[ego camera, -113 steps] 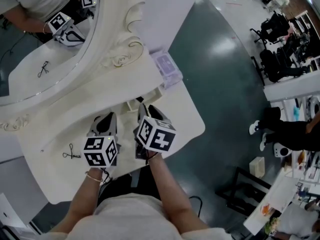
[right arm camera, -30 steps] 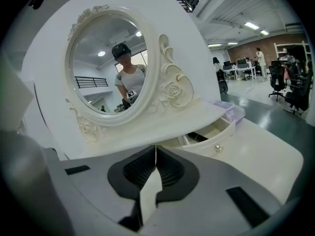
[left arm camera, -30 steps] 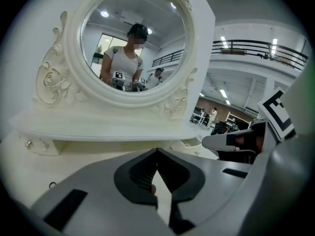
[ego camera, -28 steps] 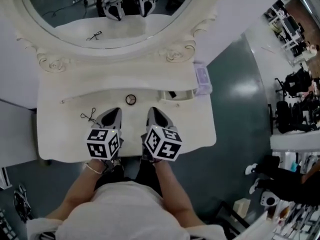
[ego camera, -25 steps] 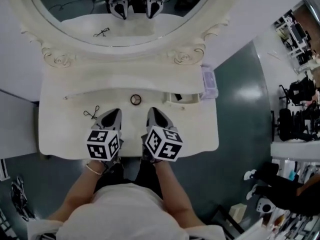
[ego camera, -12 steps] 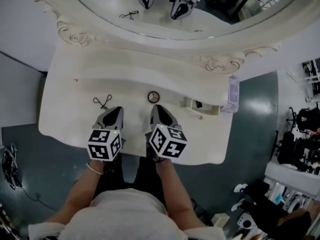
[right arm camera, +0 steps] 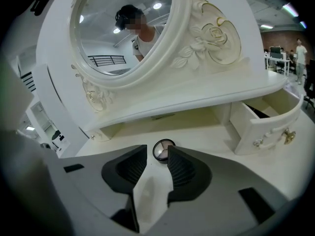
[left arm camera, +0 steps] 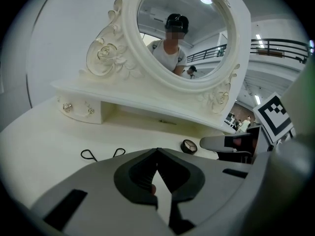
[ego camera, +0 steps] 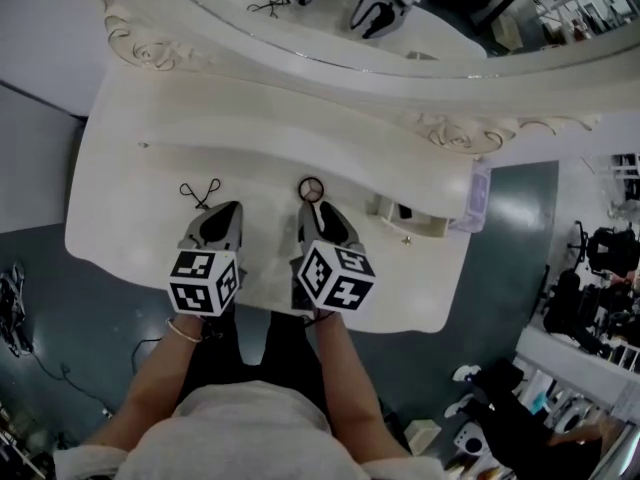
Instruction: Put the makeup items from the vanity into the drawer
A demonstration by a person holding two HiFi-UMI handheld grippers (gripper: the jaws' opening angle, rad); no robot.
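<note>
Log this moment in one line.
left gripper: shut, empty | right gripper: just opening, nothing between jaws | compact: just ahead of it | drawer: open

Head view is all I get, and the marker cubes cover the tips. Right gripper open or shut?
Observer: Open. The right gripper has its jaws apart; they have just been opening, and nothing is between the pads.
Operator: Compact lined up?
Observer: Yes. The round compact lies on the vanity top just past the tips, in line with the gap.
Operator: Left one?
Observer: The left gripper is shut, tips together, nothing in them.
</note>
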